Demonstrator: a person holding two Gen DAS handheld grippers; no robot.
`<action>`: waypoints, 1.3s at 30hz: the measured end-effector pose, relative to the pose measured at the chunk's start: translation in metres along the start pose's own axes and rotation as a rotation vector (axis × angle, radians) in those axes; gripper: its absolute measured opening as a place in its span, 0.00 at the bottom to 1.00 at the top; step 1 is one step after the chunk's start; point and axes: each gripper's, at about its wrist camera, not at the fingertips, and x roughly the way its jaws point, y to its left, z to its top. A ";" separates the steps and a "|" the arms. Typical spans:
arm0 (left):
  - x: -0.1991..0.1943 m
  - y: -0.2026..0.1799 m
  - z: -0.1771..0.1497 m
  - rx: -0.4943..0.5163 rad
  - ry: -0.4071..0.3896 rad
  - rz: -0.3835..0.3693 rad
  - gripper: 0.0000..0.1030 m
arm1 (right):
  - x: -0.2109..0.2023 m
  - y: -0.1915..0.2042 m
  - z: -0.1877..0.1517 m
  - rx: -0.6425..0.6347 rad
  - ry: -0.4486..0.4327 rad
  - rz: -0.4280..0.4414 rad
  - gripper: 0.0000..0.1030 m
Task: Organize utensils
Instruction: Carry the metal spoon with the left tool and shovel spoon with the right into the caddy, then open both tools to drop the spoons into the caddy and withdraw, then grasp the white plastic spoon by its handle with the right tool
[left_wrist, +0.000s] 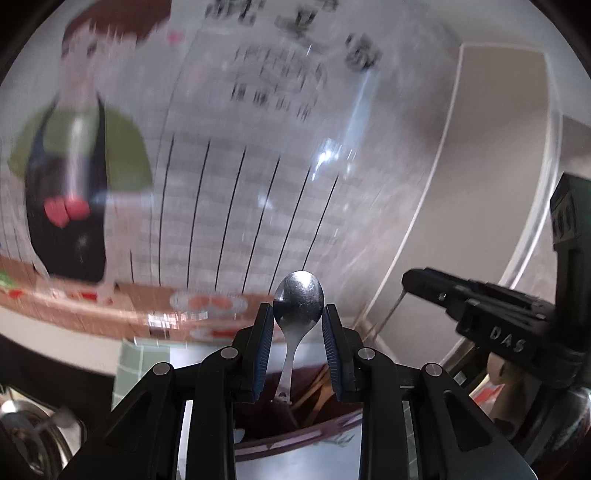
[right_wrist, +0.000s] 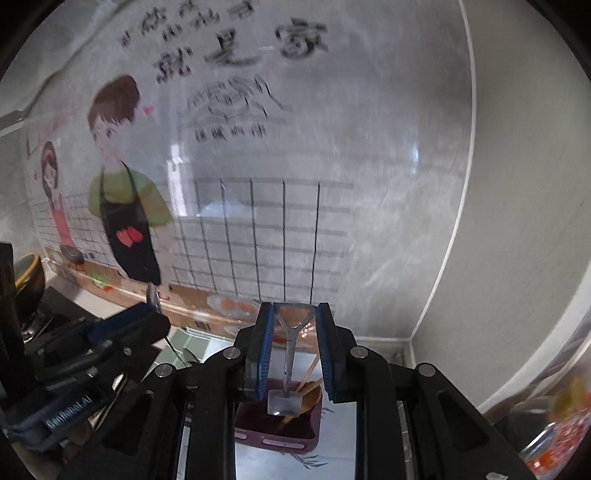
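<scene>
Spoon (left_wrist: 298, 302) clamped in left gripper (left_wrist: 298, 325), spatula (right_wrist: 293, 332) in right gripper (right_wrist: 295, 328)

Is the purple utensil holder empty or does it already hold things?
Not empty: the purple holder has wooden chopsticks standing in it.

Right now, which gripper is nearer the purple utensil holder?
Hard to call. The right gripper, holding a spatula, hangs above the purple utensil holder; the left gripper, holding a spoon, hangs above it too.
</scene>
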 end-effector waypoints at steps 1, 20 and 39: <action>0.008 0.005 -0.006 -0.012 0.025 0.005 0.27 | 0.008 0.000 -0.004 0.003 0.016 0.002 0.21; 0.055 0.029 -0.056 -0.048 0.265 0.087 0.27 | 0.070 -0.002 -0.048 0.041 0.202 0.021 0.26; 0.015 -0.031 -0.088 0.094 0.373 -0.114 0.45 | -0.029 -0.064 -0.174 0.100 0.309 -0.045 0.81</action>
